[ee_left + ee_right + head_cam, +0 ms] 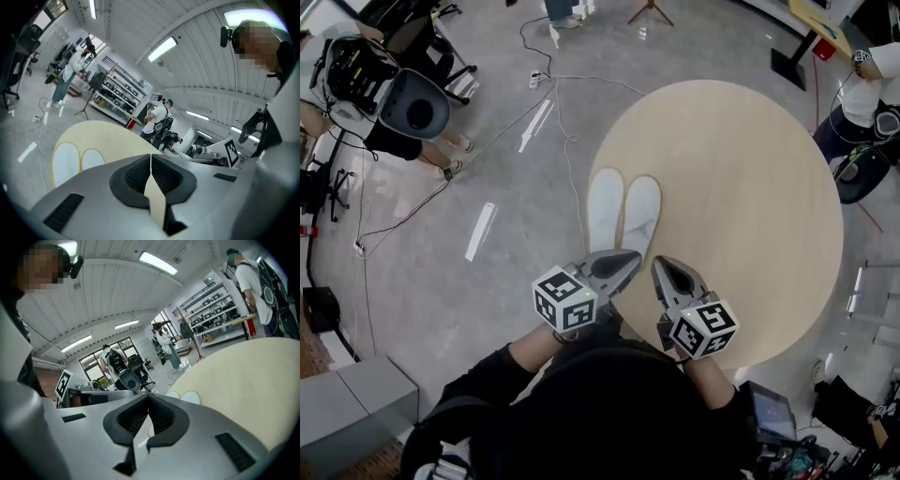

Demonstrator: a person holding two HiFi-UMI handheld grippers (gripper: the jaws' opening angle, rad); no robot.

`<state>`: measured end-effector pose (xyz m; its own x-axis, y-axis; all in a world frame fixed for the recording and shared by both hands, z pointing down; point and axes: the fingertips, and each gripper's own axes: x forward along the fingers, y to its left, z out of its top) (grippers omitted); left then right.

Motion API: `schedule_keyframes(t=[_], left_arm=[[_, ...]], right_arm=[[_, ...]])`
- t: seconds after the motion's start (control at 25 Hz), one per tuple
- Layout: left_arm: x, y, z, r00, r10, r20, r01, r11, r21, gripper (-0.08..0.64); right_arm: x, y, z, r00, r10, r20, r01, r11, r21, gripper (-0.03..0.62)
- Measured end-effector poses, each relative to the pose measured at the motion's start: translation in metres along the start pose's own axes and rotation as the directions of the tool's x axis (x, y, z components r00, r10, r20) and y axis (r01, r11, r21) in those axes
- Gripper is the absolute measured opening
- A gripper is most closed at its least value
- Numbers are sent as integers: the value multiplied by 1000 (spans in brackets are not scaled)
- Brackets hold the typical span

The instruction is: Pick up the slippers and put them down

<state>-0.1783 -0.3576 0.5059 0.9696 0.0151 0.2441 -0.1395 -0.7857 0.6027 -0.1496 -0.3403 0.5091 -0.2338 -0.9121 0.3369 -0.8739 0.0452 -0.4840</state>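
I see my left hand-held gripper (630,260) hiding the slippers' (606,211) near ends; they point lengthwise away from me. Left and right hand-held gripper (660,265) are both pressed together, empty.

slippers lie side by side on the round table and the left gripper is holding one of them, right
No. The slippers do lie side by side on the round table, but the left gripper holds neither: the left gripper view shows its jaws shut on nothing, both slippers lying beyond them.
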Motion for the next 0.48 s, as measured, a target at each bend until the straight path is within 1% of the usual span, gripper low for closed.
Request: schedule_keyframes(t=[0.12, 0.2, 0.28, 0.36, 0.48], left_arm=[[-2, -19, 2, 997, 58, 56, -57, 998, -19, 23], [0, -39, -6, 996, 61, 68, -57, 997, -50, 23], [3, -64, -17, 998, 40, 53, -37, 998, -53, 23], [6, -89, -24, 999, 22, 38, -22, 1000, -10, 23], [10, -122, -24, 998, 11, 54, -14, 998, 61, 23]], right_arm=[[-28, 4, 15, 999, -7, 46, 11, 997, -81, 15], [-47, 8, 23, 996, 1, 84, 7, 995, -99, 15], [-67, 13, 29, 994, 11, 112, 3, 993, -120, 15], [-86, 17, 34, 991, 23, 129, -5, 990, -140, 15], [-117, 19, 39, 988, 36, 152, -12, 988, -153, 15]])
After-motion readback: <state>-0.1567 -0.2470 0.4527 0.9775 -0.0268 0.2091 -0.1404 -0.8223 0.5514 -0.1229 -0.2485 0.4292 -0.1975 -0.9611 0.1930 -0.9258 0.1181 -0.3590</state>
